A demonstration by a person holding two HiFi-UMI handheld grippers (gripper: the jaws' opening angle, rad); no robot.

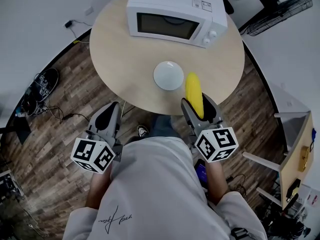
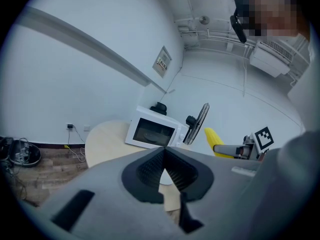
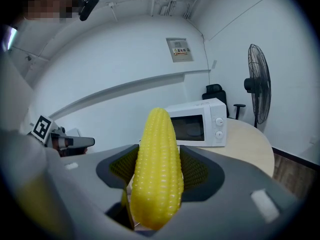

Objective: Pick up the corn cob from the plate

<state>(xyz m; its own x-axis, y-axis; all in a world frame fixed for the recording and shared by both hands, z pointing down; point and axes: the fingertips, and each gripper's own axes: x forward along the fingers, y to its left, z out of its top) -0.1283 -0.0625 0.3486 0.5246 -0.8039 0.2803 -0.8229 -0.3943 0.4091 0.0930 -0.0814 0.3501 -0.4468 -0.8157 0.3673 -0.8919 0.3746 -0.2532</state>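
Closest to you, your left gripper (image 2: 163,166) has its jaws pressed together on nothing, hanging short of the table (image 1: 120,54). Your right gripper (image 1: 198,104) is pinching the corn cob (image 1: 193,86) across its thicker half, and the tapered tip sticks out well past the jaws, up off the plate (image 1: 168,75) and over the table's near edge. Expect the cob to be light and stiff, but it is round and bumpy, so it could roll or pivot between the pads. A hold across the thick middle looks safest. Just beyond, the white plate sits empty. Farther back the microwave (image 1: 175,14) has its door shut, and the dark glass hides whatever is inside.
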